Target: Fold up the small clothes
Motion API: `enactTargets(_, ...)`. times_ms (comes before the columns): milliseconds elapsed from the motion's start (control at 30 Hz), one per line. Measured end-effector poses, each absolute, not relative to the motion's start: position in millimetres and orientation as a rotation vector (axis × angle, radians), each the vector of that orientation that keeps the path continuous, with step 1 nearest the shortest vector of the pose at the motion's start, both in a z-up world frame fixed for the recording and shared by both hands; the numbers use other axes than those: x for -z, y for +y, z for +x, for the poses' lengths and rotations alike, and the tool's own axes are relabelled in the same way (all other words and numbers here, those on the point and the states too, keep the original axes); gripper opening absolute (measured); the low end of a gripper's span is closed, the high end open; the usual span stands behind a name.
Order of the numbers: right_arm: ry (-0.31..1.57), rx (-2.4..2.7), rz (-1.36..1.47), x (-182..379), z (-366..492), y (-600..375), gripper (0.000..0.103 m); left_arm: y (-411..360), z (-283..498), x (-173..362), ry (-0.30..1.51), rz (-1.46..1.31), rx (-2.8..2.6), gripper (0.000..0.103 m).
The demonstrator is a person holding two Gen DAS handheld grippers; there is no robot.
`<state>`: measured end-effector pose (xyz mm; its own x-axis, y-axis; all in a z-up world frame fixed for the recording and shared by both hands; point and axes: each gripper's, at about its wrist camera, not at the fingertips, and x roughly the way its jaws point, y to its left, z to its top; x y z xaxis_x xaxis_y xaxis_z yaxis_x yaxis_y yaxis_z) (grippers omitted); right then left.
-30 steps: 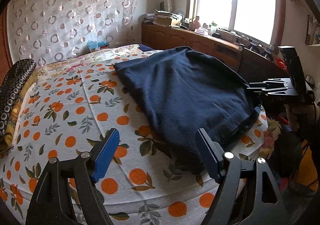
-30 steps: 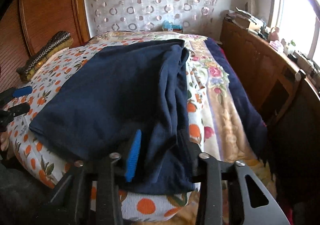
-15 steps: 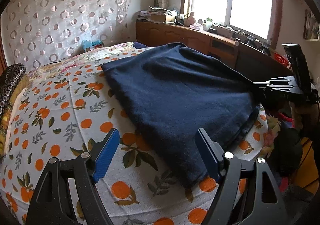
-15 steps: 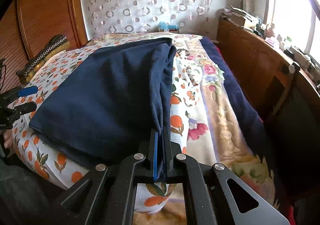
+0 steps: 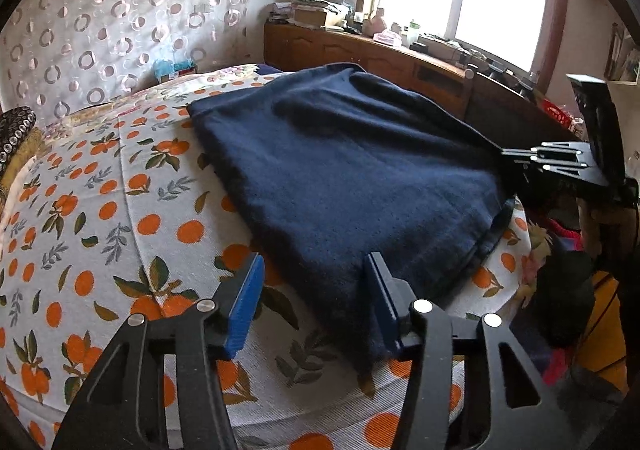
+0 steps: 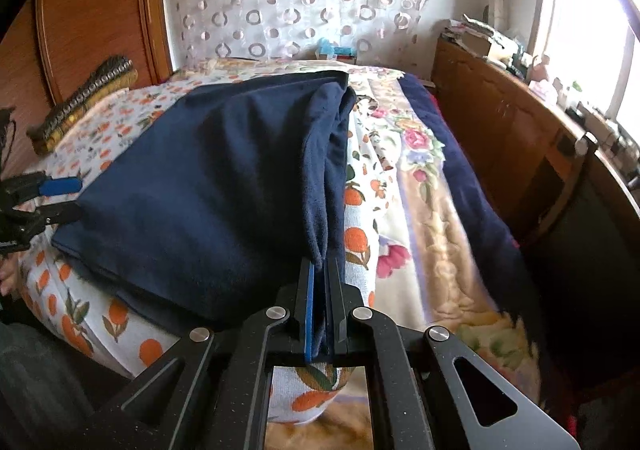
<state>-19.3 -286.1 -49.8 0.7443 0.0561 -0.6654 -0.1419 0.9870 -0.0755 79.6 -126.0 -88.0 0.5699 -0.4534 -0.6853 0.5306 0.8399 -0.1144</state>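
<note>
Right wrist view: your right gripper [image 6: 320, 270] is clenched on the dark navy knitted garment's [image 6: 224, 189] near corner
Garment lies on the orange-print bedspread [image 5: 132, 217]; your left gripper [image 5: 312, 290] is closing, its pads straddling the other corner without pressing

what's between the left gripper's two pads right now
The near corner of the navy garment, lying on the orange-print bedspread. The left gripper is closing around it, pads not yet pressing. Left wrist view shows this.

Navy fleece garment [image 5: 344, 177] spread mostly flat on the orange-print bedspread [image 5: 132, 209], near hem at the bed edge, one near corner lifted off it with layers bunched, the other corner lying flat.
</note>
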Motion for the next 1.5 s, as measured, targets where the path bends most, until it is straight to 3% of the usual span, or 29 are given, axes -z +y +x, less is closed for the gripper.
enactTargets(100,0.703,-0.106,-0.115,42.7,-22.5,-284.8,0.008,-125.6,80.0,91.2,0.792,0.100,0.583,0.052)
enactTargets(233,0.671,-0.117,-0.105,33.3,-27.9,-281.2,0.026,-127.0,78.9,94.5,0.816,0.088,0.606,0.050)
enactTargets(367,0.658,-0.150,-0.123,30.6,-33.6,-270.3,0.026,-130.7,76.0,96.8,0.823,0.105,0.640,0.017)
enactTargets(467,0.650,-0.180,-0.129,29.7,-36.7,-262.5,0.027,-129.7,73.9,91.1,0.813,0.107,0.653,0.010)
enactTargets(567,0.655,-0.212,-0.137,32.2,-37.0,-252.8,0.034,-127.2,70.8,74.5,0.770,0.082,0.676,0.009)
enactTargets(633,0.660,-0.235,-0.148,34.2,-37.8,-244.8,0.046,-127.7,71.2,60.4,0.742,0.074,0.694,0.009)
enactTargets(767,0.660,-0.298,-0.182,36.5,-41.5,-227.6,0.048,-130.4,77.1,31.0,0.688,0.049,0.724,0.009)
enactTargets(1033,0.671,-0.374,-0.203,44.1,-45.1,-215.9,0.074,-137.0,94.9,4.7,0.640,0.029,0.727,0.008)
enactTargets(1500,0.765,-0.380,-0.279,72.4,-25.3,-230.5,0.074,-133.6,105.8,8.8,0.654,0.007,0.702,0.008)
